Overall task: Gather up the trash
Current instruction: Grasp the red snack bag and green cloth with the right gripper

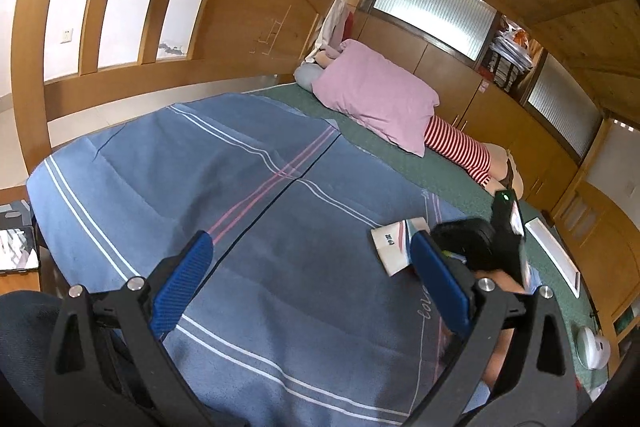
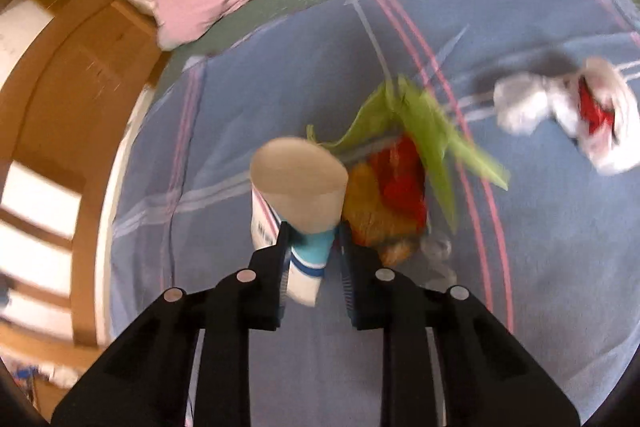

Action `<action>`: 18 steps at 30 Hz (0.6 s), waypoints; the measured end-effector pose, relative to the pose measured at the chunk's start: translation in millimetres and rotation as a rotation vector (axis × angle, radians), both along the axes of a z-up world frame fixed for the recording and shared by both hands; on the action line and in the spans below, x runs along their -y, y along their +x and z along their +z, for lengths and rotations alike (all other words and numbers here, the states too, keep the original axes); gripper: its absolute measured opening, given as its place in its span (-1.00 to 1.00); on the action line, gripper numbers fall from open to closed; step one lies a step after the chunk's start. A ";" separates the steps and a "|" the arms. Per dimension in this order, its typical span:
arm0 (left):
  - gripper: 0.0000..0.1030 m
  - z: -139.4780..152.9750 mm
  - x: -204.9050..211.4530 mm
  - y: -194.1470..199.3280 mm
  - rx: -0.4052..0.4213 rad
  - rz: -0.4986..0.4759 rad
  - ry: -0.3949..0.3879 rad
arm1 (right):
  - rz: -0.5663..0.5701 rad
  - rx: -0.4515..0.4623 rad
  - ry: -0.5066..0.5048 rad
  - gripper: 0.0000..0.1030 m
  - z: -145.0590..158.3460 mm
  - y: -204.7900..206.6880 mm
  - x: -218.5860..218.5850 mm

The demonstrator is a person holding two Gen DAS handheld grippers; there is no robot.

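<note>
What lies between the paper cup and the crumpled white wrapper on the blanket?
In the right wrist view, green leaves over an orange-and-red scrap lie between paper cup and white wrapper.

The left gripper [image 1: 310, 283] hovers with its jaws wide apart over a blue striped blanket [image 1: 248, 187] on the bed. Near its right finger lies a white paper cup [image 1: 394, 241]. A pink pillow [image 1: 376, 95] rests farther back.

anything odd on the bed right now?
Yes: litter on the blue striped bedspread. A paper cup with blue bands sits between the right gripper fingers, beside an orange-red wrapper with green leafy scraps. A crumpled white-and-red wrapper lies apart, further right. The view is blurred.
</note>
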State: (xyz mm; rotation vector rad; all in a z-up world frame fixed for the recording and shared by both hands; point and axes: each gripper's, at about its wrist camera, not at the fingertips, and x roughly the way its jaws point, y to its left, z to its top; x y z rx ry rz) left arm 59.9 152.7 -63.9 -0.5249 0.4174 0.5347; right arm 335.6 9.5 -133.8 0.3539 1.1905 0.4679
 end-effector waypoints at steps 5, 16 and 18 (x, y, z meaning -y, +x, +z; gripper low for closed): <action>0.91 -1.4 -2.4 0.7 -0.003 0.005 -0.019 | 0.175 -0.104 0.083 -0.98 -14.4 -47.7 14.3; 0.93 -20.0 -44.6 -11.1 0.069 0.055 -0.313 | 0.307 0.007 0.036 0.18 25.5 -97.9 62.9; 0.93 -26.9 -52.3 -12.8 0.077 0.066 -0.384 | 0.210 0.055 0.025 0.29 36.1 -88.3 78.7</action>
